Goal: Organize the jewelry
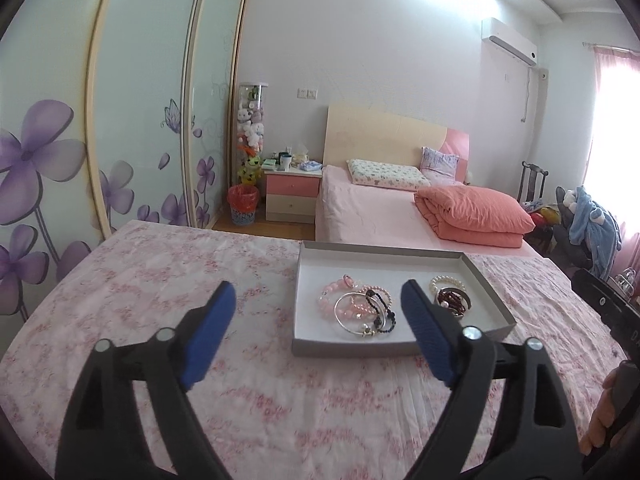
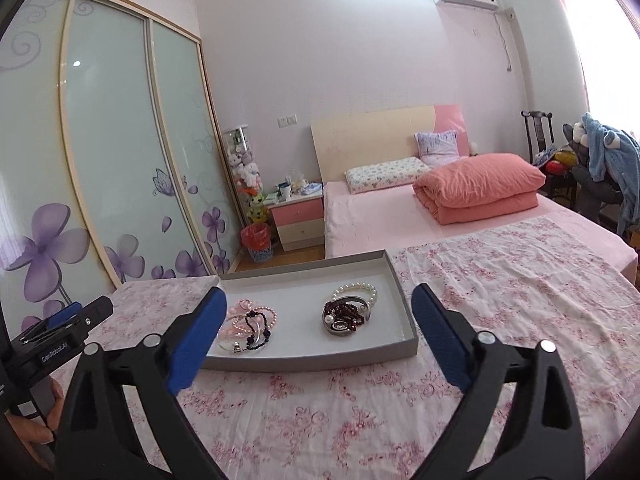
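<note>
A shallow grey tray (image 1: 492, 292) with a white floor sits on the floral pink cloth; it also shows in the right wrist view (image 2: 404, 304). Inside lie two heaps: pink bead bracelets, a silver bangle and a black bead bracelet (image 1: 360, 308) (image 2: 250, 326), and a white pearl bracelet with dark red beads and a metal bangle (image 1: 450, 294) (image 2: 350, 308). My left gripper (image 1: 318, 296) is open and empty, hovering before the tray's left front. My right gripper (image 2: 320, 300) is open and empty, hovering before the tray's front edge.
The floral cloth (image 2: 500, 280) covers the work surface. Behind it is a pink bed (image 1: 380, 212) with a folded orange quilt (image 1: 472, 212), a nightstand (image 1: 292, 192), a red bin (image 1: 242, 204) and sliding wardrobe doors (image 1: 140, 120). A chair with clothes (image 2: 600, 168) stands far right.
</note>
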`<state>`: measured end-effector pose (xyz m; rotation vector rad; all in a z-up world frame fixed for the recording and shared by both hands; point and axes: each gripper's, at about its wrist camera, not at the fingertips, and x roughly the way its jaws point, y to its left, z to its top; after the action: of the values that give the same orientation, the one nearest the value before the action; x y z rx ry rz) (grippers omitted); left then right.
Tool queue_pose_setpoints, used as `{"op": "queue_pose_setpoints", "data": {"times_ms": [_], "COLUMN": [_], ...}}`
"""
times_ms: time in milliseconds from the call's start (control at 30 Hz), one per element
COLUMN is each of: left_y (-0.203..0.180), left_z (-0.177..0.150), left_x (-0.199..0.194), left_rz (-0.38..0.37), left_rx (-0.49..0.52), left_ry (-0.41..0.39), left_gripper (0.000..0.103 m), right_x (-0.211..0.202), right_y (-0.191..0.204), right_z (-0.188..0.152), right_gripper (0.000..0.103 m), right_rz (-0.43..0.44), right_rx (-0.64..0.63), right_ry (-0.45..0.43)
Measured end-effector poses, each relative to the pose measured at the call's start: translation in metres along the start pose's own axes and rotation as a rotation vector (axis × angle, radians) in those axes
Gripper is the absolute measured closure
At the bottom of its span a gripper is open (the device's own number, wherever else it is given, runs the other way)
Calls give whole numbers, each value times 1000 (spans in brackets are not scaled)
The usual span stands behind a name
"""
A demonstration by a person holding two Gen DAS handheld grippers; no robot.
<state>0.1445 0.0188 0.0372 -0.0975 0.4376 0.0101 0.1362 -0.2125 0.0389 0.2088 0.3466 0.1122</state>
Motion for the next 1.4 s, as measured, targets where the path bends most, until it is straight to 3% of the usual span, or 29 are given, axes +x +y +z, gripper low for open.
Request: {"op": "queue_pose_setpoints", "data": {"times_ms": [100,233,400,733,1000,1400], "left_y": [1,-5,-8,-2,-4,-8], "left_z": [-6,-15,-27,-51,-65,-75], "left_x": [-20,-41,-57,-76,-85,-90], "left_rz": [-9,-18,25,46,27,10], "left_rx": [19,52,76,71,70,83], "left_ry": [-29,-51,-77,-72,-70,-80], "left_gripper": [4,4,4,4,4,4], "right_x": [-12,-22,-36,-52,-61,-64], "right_y": [1,8,15,22,20,14], "right_z": [-4,-10,-17,-40,-63,-67], "right_gripper": [2,2,2,2,2,2], "right_rz": [0,-20,-16,-26,-30,-29], "right_rx": [-10,-44,-66,-98,-122,-112], "right_ry": [-9,-15,-28,-36,-34,-28]}}
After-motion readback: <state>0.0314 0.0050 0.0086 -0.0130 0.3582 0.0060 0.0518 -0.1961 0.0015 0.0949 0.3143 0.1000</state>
